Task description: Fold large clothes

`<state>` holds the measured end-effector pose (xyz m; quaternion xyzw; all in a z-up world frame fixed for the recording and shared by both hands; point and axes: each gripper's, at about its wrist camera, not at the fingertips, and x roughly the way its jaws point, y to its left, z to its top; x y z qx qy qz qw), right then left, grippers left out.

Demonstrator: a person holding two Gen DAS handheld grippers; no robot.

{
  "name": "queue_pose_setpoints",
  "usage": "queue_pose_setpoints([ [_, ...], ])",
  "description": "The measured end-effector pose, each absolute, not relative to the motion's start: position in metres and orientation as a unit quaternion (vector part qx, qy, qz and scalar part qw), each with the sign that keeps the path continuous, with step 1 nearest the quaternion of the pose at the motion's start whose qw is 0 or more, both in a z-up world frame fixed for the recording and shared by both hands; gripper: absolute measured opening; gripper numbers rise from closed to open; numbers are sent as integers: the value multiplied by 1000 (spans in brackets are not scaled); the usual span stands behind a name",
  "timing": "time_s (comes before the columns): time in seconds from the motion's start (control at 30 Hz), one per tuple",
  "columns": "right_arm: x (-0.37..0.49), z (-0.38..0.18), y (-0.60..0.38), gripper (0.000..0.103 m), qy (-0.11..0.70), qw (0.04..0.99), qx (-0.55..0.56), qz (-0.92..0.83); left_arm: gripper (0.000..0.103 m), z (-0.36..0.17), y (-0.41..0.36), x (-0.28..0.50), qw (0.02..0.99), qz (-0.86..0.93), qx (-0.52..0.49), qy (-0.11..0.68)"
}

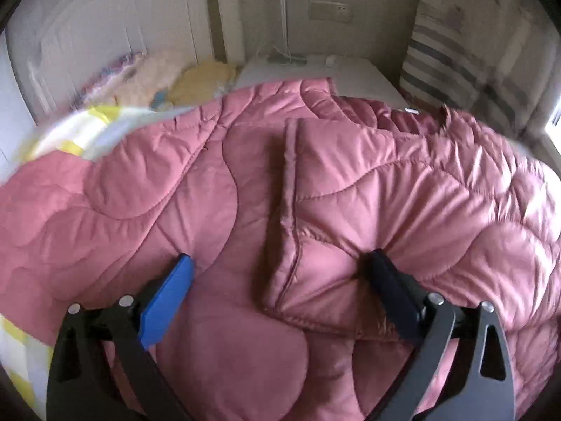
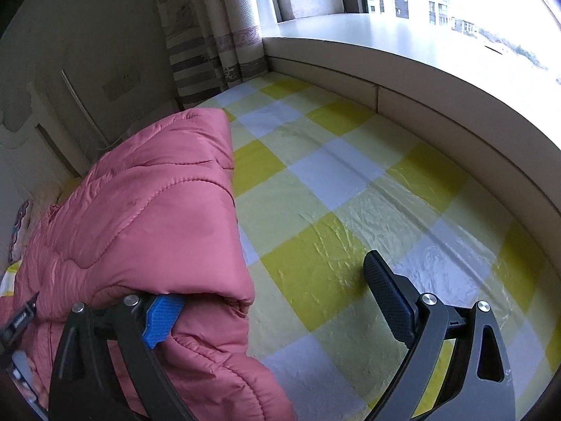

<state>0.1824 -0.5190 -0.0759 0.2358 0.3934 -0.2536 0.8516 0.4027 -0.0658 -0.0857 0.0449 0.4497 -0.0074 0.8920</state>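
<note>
Both grippers stand wide apart, holding nothing: the left gripper (image 1: 280,266) over the pink quilted coat (image 1: 333,182), the right gripper (image 2: 273,291) at its edge. The coat lies mid-bed on the checked sheet (image 2: 350,175); slippery padding may spring the fold open.

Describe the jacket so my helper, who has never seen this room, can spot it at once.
Find the bed with the yellow, white and pale-green checked sheet below the window ledge. The pink quilted jacket lies spread on it. It is the only puffy, glossy pink thing, stitched in wavy lines.
</note>
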Motion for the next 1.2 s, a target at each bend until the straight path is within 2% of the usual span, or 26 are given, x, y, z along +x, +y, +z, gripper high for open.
queue_pose_setpoints([
  [0.27, 186, -77, -520, 92, 391, 851, 239, -258, 98, -85, -48, 380, 894, -26, 30, 446],
  [0.43, 187, -77, -519, 94, 393, 850, 236, -258, 97, -57, -19, 343, 927, -5, -20, 375],
  [0.5, 188, -78, -518, 95, 394, 850, 236, -258, 98, -57, -22, 331, 928, -28, -18, 370],
  [0.57, 190, -79, -518, 98, 400, 848, 234, -257, 99, -67, -31, 329, 925, -27, 21, 379],
  [0.67, 186, -75, -517, 98, 425, 843, 227, -238, 101, -89, -34, 347, 893, -37, 32, 447],
  [0.8, 150, -47, -518, 98, 362, 864, 240, -256, 101, -90, -37, 345, 895, -34, 38, 443],
  [0.87, 134, -24, -510, 93, 290, 894, 239, -246, 101, -90, -37, 345, 895, -33, 39, 443],
  [0.9, 137, -14, -503, 82, 279, 906, 220, -231, 101, -91, -37, 344, 896, -33, 38, 442],
  [1.03, 181, 8, -469, 69, 294, 928, 140, -180, 101, -88, -34, 341, 897, -38, 26, 439],
  [1.2, 238, -28, -448, 68, 371, 907, 124, -157, 101, -82, -28, 337, 905, -54, -5, 423],
])
